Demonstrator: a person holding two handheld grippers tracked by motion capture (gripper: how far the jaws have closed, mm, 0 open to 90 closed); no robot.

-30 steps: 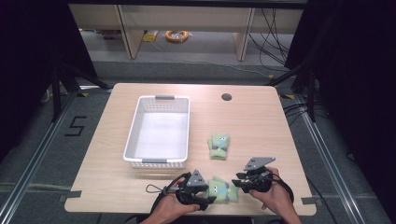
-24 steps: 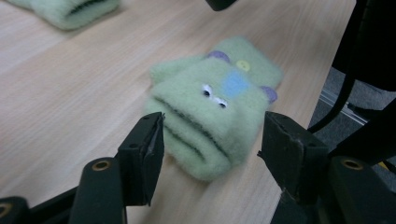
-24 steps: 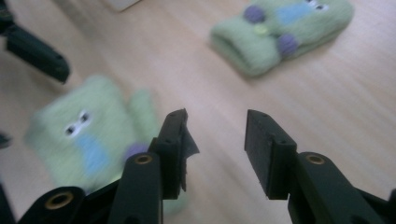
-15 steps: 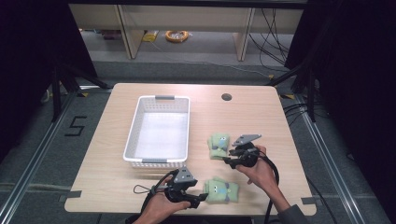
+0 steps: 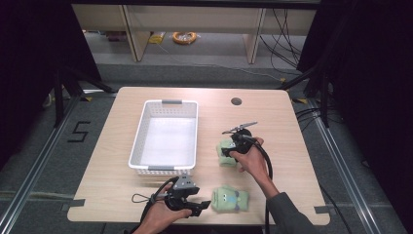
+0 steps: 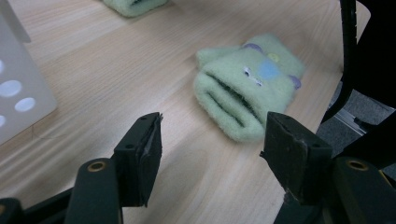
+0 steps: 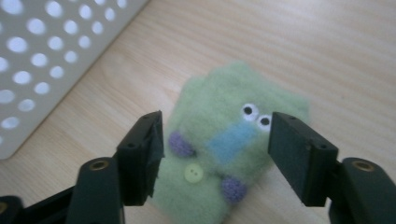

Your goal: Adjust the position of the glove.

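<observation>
Two green felt mittens with stitched faces lie on the wooden table (image 5: 272,112). One mitten (image 5: 231,199) (image 6: 250,84) rests near the front edge. My left gripper (image 5: 202,207) (image 6: 212,144) is open just left of it, jaws pointing at its cuff with nothing between them. The other mitten (image 5: 225,151) (image 7: 229,154) lies right of the basket. My right gripper (image 5: 230,150) (image 7: 215,144) hovers over it, open, jaws to either side of it. A white perforated basket (image 5: 139,141) (image 7: 42,60) stands empty at the table's left-centre.
A round cable hole (image 5: 236,101) sits at the back of the table. Black cables trail from both grippers toward the front edge. Shelving and a yellow cable coil (image 5: 185,37) lie on the floor beyond the table.
My right gripper has moved away from the front mitten to over the mitten beside the basket. My left gripper has slid back a little toward the front-left, off the front mitten.
</observation>
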